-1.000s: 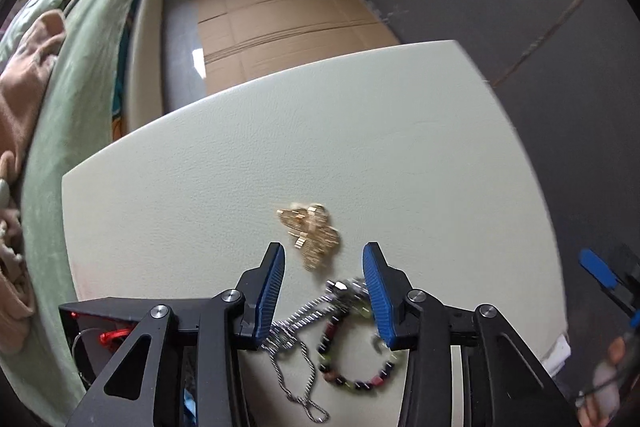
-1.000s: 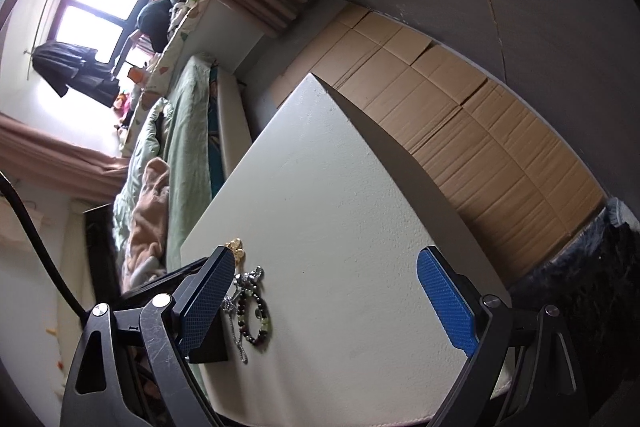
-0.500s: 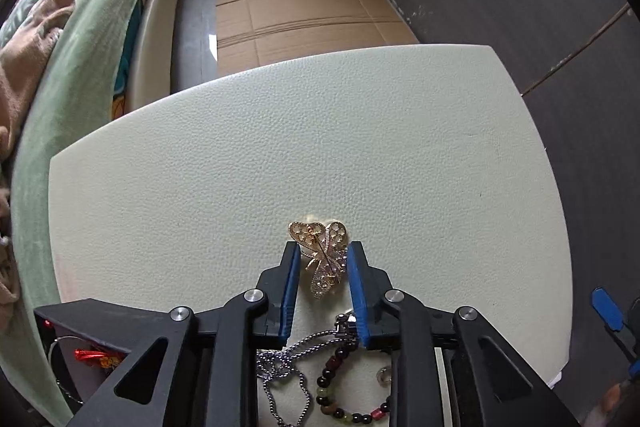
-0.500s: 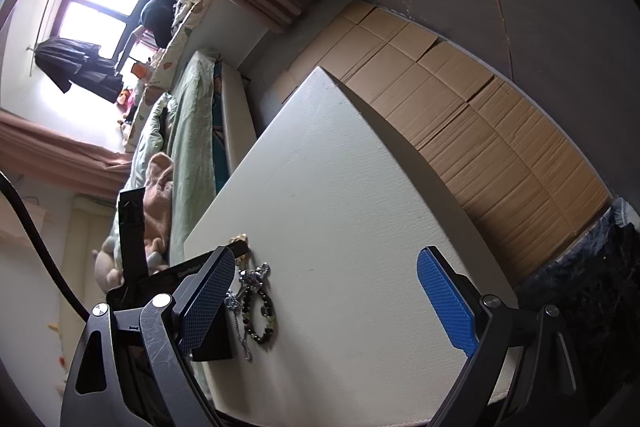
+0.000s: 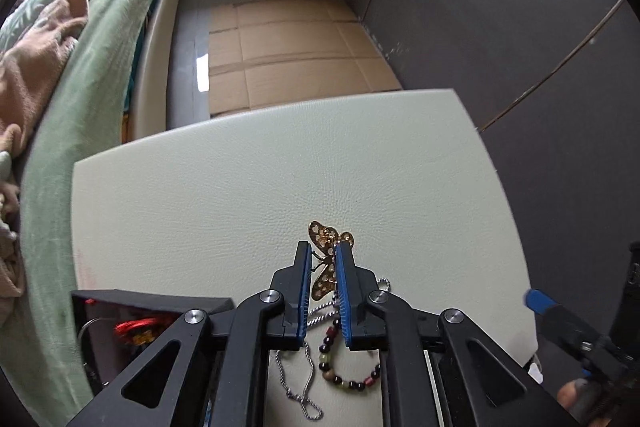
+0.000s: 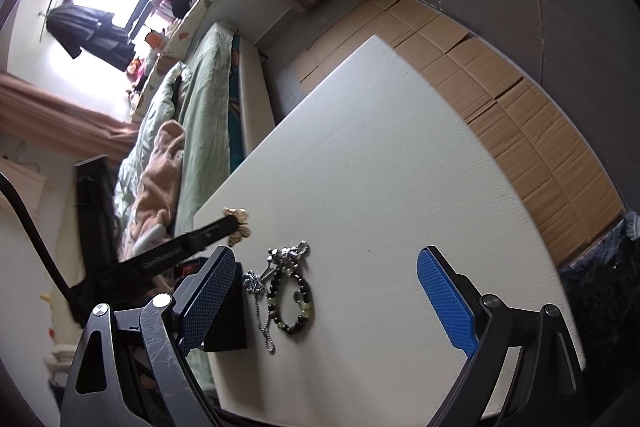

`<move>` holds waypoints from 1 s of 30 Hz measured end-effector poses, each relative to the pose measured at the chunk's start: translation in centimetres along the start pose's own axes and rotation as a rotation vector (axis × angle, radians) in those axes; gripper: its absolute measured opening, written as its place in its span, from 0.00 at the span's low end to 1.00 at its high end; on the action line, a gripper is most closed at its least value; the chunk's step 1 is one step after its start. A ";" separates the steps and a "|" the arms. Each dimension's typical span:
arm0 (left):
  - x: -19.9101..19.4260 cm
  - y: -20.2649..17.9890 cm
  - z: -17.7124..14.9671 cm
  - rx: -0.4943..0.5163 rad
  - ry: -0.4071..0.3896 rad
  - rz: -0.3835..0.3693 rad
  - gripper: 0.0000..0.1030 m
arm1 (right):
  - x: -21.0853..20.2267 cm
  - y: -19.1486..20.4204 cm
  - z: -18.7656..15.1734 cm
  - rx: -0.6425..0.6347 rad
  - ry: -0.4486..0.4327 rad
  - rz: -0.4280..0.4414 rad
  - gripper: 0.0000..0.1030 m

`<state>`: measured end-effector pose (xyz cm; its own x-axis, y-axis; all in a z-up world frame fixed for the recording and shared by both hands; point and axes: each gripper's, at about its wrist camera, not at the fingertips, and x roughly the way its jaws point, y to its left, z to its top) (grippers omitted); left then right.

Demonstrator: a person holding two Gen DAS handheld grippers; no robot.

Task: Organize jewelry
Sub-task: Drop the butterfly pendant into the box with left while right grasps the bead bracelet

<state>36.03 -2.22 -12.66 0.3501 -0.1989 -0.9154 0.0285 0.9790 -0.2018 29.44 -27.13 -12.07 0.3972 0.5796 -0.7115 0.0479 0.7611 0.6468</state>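
Note:
My left gripper (image 5: 323, 251) is shut on a gold butterfly brooch (image 5: 326, 259) and holds it above the white table (image 5: 240, 195). The brooch (image 6: 238, 225) also shows in the right wrist view, at the tip of the left gripper's finger (image 6: 208, 233). A beaded bracelet (image 5: 348, 371) and a silver chain (image 5: 304, 383) lie on the table under the left gripper; both show in the right wrist view, bracelet (image 6: 292, 301) and chain (image 6: 260, 291). My right gripper (image 6: 326, 301) is open and empty, hovering over the table near them.
A black jewelry box (image 5: 132, 327) with red items inside stands at the table's near left corner; it shows as a dark block (image 6: 226, 315) in the right wrist view. A bed with green bedding (image 5: 92, 39) runs along the left. Cardboard (image 5: 288, 55) covers the floor beyond the table.
My left gripper moved forward over the brooch, closed on it and lifted it off the table. The right gripper stayed open and barely moved.

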 end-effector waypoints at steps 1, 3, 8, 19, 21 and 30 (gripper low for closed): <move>-0.5 0.2 -0.1 0.002 -0.009 -0.007 0.13 | 0.2 0.3 -0.1 -0.007 0.005 -0.005 0.91; -1.2 0.4 -0.3 0.005 -0.024 -0.016 0.13 | 0.6 0.6 -0.3 -0.021 0.012 -0.013 0.91; -3.3 1.1 -1.2 0.013 -0.062 -0.032 0.13 | 1.5 1.9 -0.7 -0.070 0.035 -0.046 0.86; -6.2 4.7 -3.8 -0.030 -0.120 -0.063 0.13 | 4.7 5.0 -2.9 -0.253 0.139 -0.185 0.59; -6.6 5.2 -4.2 -0.031 -0.127 -0.061 0.13 | 5.4 5.2 -3.2 -0.271 0.157 -0.212 0.49; -7.6 8.0 -5.5 -0.074 -0.147 -0.074 0.13 | 7.5 6.9 -3.5 -0.334 0.173 -0.288 0.33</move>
<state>28.48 6.92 -9.23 0.4826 -0.2563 -0.8375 -0.0081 0.9549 -0.2970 29.54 -16.46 -13.91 0.2513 0.3498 -0.9025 -0.1748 0.9335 0.3131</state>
